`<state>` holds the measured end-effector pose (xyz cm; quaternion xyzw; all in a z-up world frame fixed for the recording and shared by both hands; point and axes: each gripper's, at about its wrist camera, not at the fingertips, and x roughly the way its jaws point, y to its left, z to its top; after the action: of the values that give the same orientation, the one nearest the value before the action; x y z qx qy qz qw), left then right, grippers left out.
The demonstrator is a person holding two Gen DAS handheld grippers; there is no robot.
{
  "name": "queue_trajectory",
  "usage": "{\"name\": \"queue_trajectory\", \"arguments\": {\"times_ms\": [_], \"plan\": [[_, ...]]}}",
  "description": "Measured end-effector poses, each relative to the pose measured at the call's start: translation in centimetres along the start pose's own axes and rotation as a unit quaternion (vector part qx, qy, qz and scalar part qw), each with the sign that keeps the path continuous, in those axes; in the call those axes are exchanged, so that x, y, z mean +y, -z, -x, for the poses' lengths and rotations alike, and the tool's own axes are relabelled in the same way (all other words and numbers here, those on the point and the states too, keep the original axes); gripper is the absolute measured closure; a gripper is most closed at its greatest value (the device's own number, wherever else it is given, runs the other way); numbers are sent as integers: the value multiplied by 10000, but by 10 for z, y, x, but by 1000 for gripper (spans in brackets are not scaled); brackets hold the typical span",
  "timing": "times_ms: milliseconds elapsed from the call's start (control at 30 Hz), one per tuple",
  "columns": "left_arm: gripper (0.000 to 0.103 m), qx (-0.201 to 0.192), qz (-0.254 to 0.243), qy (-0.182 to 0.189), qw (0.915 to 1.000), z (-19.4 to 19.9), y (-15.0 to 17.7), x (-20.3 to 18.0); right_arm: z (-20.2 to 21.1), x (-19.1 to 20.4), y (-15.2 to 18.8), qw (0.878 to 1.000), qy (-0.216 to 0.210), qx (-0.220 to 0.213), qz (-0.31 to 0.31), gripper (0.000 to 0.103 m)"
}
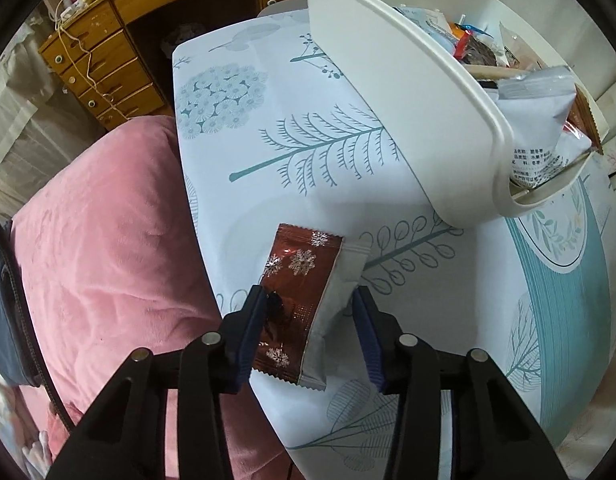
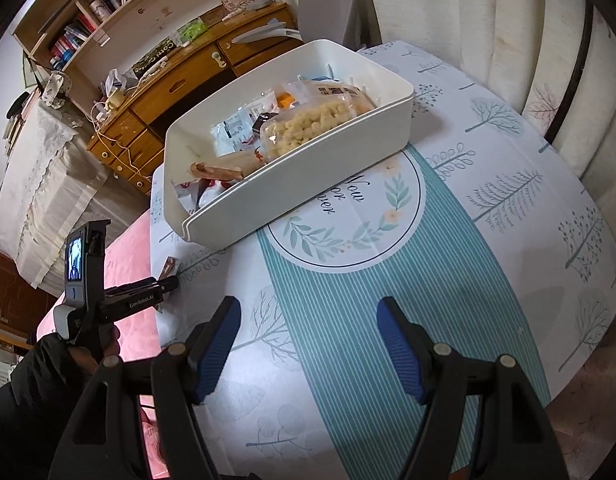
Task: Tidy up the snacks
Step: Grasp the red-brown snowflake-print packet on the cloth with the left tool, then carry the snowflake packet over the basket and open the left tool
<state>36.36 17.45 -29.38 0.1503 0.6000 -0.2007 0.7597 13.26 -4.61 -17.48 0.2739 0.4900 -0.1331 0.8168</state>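
A brown foil packet with silver snowflakes and a silver side strip lies on the near left part of the worktop, close to its edge. The left tongs straddle it: the left pad touches the packet, the right pad stands just clear. The right tongs hang released over the striped cloth. Farther off, a white tub holds mixed snack bags, one of pale puffs.

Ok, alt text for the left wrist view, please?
The left tongs straddle a brown snowflake packet lying at the table edge, one pad touching it. A white bin of snacks sits beyond; pink bedding lies beside the table.
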Motion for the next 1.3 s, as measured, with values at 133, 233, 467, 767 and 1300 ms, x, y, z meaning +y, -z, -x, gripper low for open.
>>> {"name": "queue_trajectory", "arguments": {"times_ms": [133,233,467,767,1300], "plan": [[69,-70,44,7,10000,2,2,-1,-3,1,-4,10000,-54,1,-1,32],[74,-113,130,51,9998,6,4,-1,-5,2,-6,9999,-109,23,28,32],[82,-64,363,254,9990,21,7,-6,-14,3,-11,9994,-310,135,29,32],[82,-277,647,425,9966,79,3,-22,-21,2,-21,9968,-718,295,165,32],[82,-1329,831,629,9856,169,-80,-106,-34,-32,-61,9846,-1292,798,862,32]]}}
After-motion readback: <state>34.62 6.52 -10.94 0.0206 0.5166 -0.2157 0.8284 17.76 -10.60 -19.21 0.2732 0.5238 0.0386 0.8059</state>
